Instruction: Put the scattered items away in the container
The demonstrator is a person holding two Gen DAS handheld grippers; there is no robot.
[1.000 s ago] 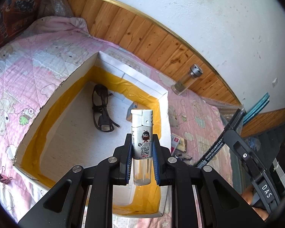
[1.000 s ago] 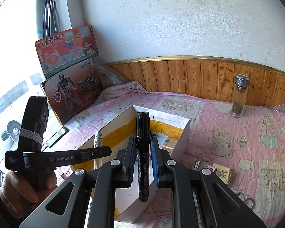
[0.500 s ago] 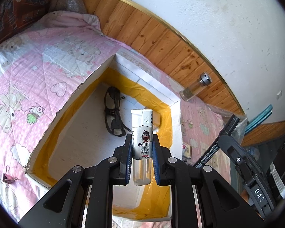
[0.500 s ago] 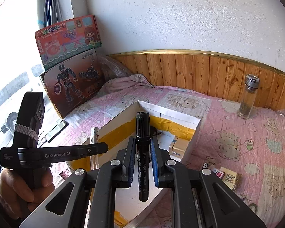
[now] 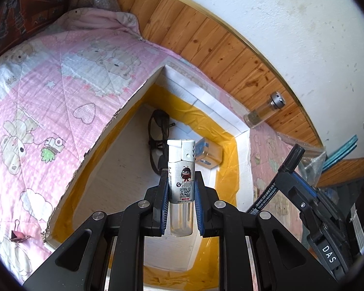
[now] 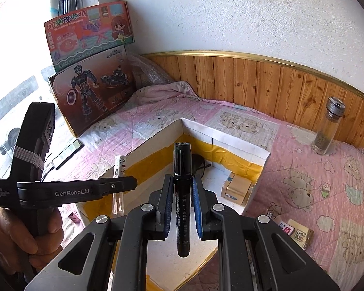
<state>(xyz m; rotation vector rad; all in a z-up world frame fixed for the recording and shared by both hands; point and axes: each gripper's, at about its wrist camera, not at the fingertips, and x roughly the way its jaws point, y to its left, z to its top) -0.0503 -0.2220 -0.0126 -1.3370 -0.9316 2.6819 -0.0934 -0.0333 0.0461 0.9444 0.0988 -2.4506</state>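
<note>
- The left tool point(image 5: 180, 206) was pinching a white lighter point(image 5: 181, 177) upright between its blue pads, clear fuel tank at the bottom, poised above the open container point(image 5: 240, 131).
- The right tool point(image 6: 181, 208) was pinching a black marker point(image 6: 182, 194) by its barrel, cap pointing up, just inside the container's near edge; in the left wrist view it stood at about 3 o'clock of the lighter.
- In hand was the carry-and-drop step: both tools were loaded and over the box, nothing yet let go.
- On the container's floor lay dark glasses point(image 5: 159, 140) at about 11 o'clock of the lighter and a small yellow carton point(image 5: 207, 151) at about 1 o'clock, so part of the tidying looked done.
- The next move probably called for lowering each tool toward a bare patch of floor and spreading its pads, clear of the glasses; the two tools stood near each other, so releasing in turn seemed wiser.
- Outside the box, on the pink quilt point(image 6: 303, 169), small packets point(image 6: 296, 231) lay at about 3 o'clock of the marker, and a binder clip point(image 5: 18, 234) at about 9 o'clock of the lighter; these looked like remaining work.
- Farther off, a glass bottle point(image 6: 327, 128) stood by the wood panelling; whether it belonged to the task could not be told.
</note>
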